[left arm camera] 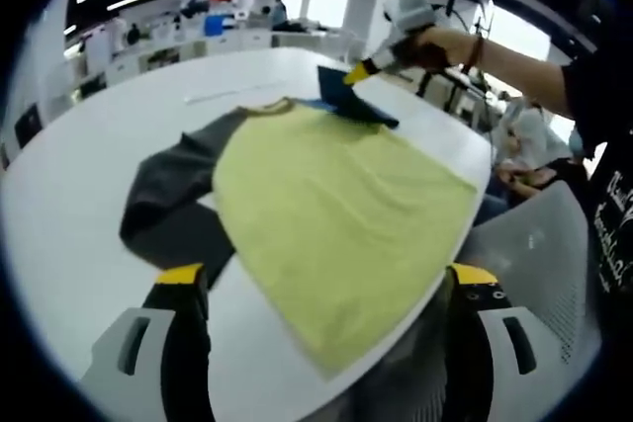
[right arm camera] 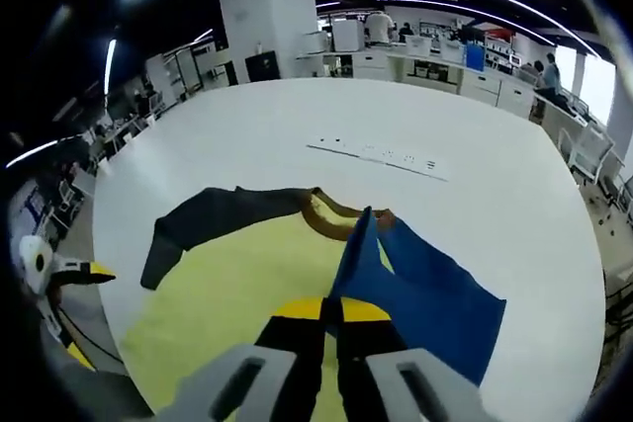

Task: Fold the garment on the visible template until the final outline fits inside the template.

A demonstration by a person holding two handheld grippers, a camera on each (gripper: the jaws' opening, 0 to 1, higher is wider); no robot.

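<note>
Blue sleeve (right arm camera: pixel 425 294) is pinched tight in the right claw (right arm camera: pixel 341 328), lifted beside the yellow shirt body (left arm camera: pixel 336 214); left claw (left arm camera: pixel 326 289), wide open and empty, is held at the hem.

Garment (left arm camera: pixel 336 214) hem — beyond table edge

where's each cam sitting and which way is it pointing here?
Left gripper view: rides the left hand-held gripper at the near table edge, facing across the yellow-green shirt; its open jaws, plus the person's hand on the right hand-held gripper.
Right gripper view: rides the right hand-held gripper near the collar, facing across the table; jaws shut on the blue sleeve.
Shared: shirt, dark grey sleeve, table.
</note>
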